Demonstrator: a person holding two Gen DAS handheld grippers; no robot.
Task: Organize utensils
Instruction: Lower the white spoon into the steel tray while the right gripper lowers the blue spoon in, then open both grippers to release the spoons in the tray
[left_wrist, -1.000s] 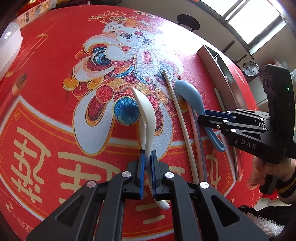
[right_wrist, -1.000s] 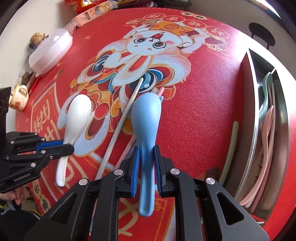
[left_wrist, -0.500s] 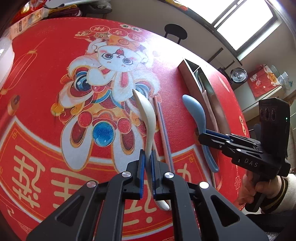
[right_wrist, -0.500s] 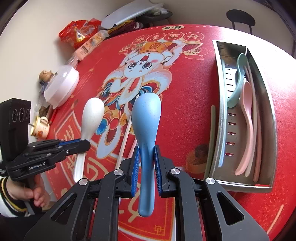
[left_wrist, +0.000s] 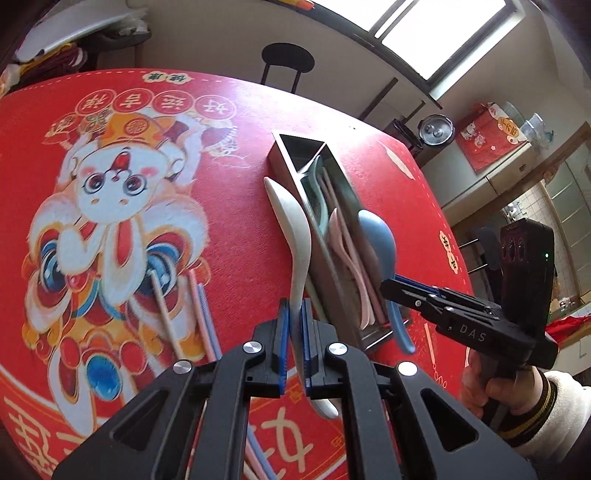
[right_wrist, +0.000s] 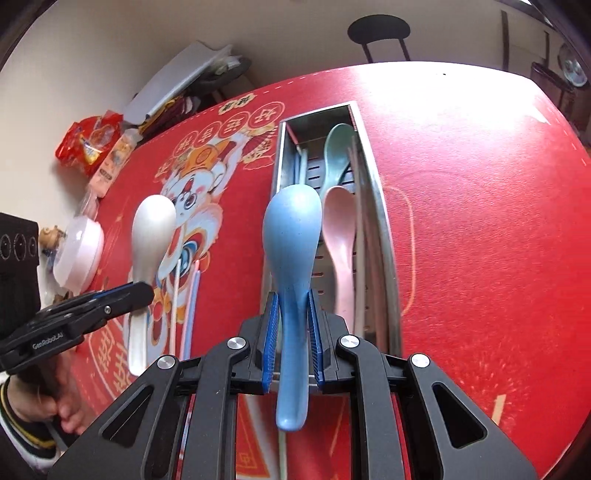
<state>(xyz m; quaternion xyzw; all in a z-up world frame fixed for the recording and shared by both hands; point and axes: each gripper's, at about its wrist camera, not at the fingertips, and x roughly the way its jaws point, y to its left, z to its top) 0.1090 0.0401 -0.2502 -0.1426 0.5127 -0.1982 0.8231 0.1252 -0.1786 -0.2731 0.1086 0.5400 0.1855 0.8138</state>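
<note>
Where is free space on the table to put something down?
The red mat to the right of the metal tray is bare. The strip between the tray and the chopsticks is also free. The tray is crowded with spoons, and the far-left edge holds a white lidded dish and snack packets.

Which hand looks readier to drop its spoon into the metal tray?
The right. Its tool holds the blue spoon over the metal tray, while the left tool holds the white spoon beside the tray, over the red mat.

Red tablecloth (left_wrist: 229, 229) with cartoon-rabbit print — white spoon (left_wrist: 295, 236), blue spoon (right_wrist: 293, 236), pink spoon (right_wrist: 340, 236).
</note>
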